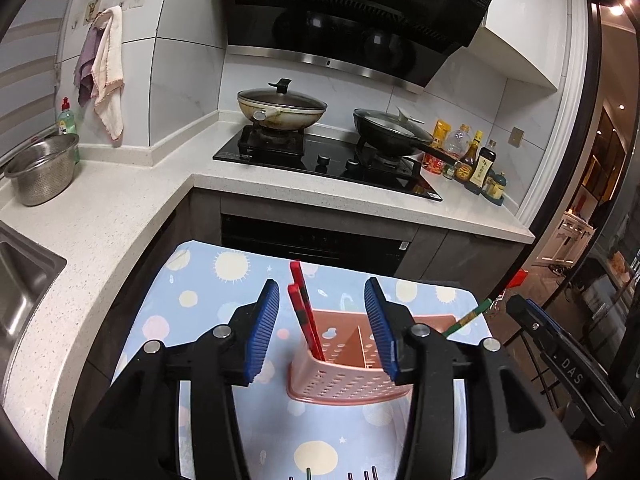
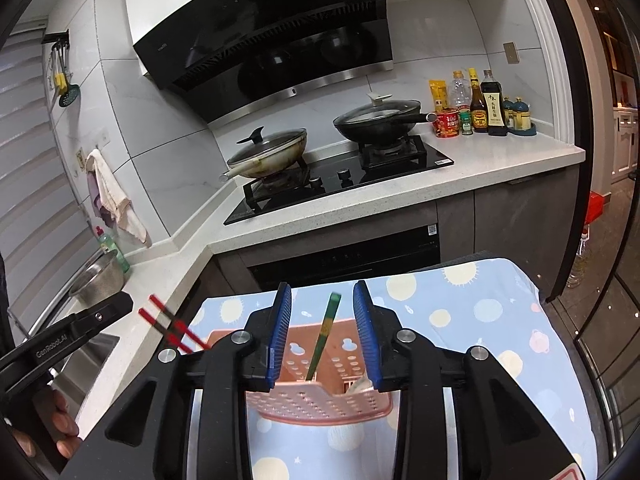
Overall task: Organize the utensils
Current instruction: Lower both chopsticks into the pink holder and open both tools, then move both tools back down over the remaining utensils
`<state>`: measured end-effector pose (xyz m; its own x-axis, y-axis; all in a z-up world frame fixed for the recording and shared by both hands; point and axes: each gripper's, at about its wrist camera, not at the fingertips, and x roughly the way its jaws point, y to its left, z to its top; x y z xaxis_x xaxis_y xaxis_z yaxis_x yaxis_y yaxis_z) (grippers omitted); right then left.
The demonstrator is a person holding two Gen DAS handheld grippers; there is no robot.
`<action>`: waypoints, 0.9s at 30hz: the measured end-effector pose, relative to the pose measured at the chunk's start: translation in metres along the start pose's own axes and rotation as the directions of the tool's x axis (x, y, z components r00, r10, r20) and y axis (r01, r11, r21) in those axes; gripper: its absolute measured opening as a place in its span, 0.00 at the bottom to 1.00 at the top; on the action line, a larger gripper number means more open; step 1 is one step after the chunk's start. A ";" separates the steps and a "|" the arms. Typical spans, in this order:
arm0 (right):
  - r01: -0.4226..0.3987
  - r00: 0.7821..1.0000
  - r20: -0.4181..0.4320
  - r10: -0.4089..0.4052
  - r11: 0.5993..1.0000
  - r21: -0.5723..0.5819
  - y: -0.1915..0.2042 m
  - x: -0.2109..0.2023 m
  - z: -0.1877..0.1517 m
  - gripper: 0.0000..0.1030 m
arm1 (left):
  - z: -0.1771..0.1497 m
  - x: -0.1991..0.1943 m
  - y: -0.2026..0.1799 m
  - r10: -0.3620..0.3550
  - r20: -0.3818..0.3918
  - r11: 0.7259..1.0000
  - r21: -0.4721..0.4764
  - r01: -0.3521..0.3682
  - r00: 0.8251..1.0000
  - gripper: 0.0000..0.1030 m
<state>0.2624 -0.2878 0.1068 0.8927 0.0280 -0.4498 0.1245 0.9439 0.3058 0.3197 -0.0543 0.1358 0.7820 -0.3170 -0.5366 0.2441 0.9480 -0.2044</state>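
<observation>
You face a kitchen corner: pale tiled walls [image 1: 184, 76], a black range hood [image 1: 352, 16] over a black gas hob [image 1: 320, 160] carrying two lidded pans, speckled white worktop [image 1: 104, 216], dark cabinets [image 2: 520, 216]. Cloths [image 1: 106, 64] hang at left; sauce bottles [image 2: 480, 104] crowd the right; a doorway [image 1: 608, 160] shows warm lights.
</observation>
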 end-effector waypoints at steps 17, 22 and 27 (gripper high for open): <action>-0.037 0.993 -0.117 0.030 0.998 -0.058 0.008 -0.070 -0.071 0.35 | -0.054 -0.051 -0.004 0.025 -0.035 0.999 0.032 -0.024 0.999 0.41; -0.032 0.985 -0.170 0.012 0.993 -0.114 0.015 -0.094 -0.114 0.35 | -0.088 -0.072 0.001 0.036 -0.066 0.998 0.056 -0.032 0.997 0.41; -0.025 0.968 -0.251 -0.013 0.989 -0.146 0.017 -0.111 -0.162 0.35 | -0.131 -0.087 0.012 0.051 -0.116 0.997 0.061 -0.045 0.992 0.41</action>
<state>0.0951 -0.2220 0.0258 0.7538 0.0977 -0.6498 0.0373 0.9809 0.1908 0.1793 -0.0195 0.0725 0.7216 -0.2690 -0.6379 0.2433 0.9612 -0.1302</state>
